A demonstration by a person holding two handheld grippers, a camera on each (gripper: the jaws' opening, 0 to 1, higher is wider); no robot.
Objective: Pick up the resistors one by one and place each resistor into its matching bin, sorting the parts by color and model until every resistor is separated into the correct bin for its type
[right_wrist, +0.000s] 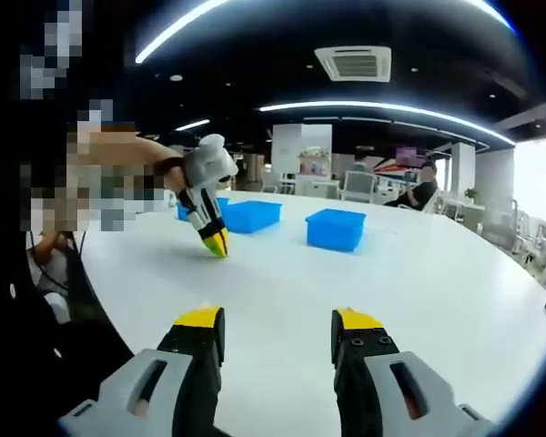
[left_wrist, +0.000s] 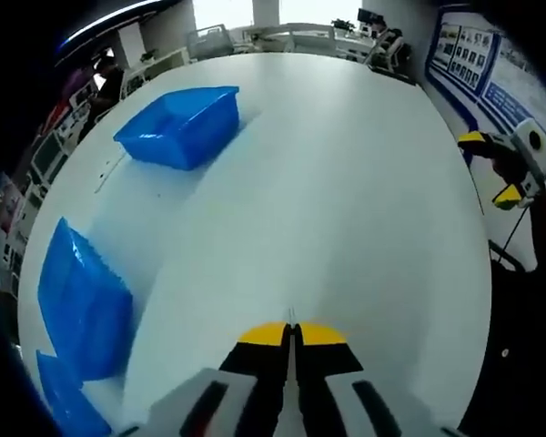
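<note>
Left gripper view: looking down over a wide white round table [left_wrist: 346, 182]. At the bottom, left gripper [left_wrist: 291, 330] with yellow tips pressed together, a thin wire-like sliver showing at the seam, possibly a resistor, too small to be sure. Far left of the table, a blue bin [left_wrist: 177, 126] standing open, apart from the gripper. Along the near left edge, two more blue bins [left_wrist: 82, 305], side by side. At the right edge, beyond the table rim, the right gripper [left_wrist: 493, 168] with yellow tips spread apart.

Right gripper view: low across the same table [right_wrist: 437, 273]. At the bottom, right gripper [right_wrist: 278, 320] with black jaws and yellow tips held wide apart, nothing between them. Upper left, left gripper [right_wrist: 217, 242] pointing down at the tabletop, tips together, just above or touching the surface, hard to tell which. Behind it, blue bins [right_wrist: 335, 228] in a row on the table. Farther back, a seated person [right_wrist: 425, 192] in an open office
</note>
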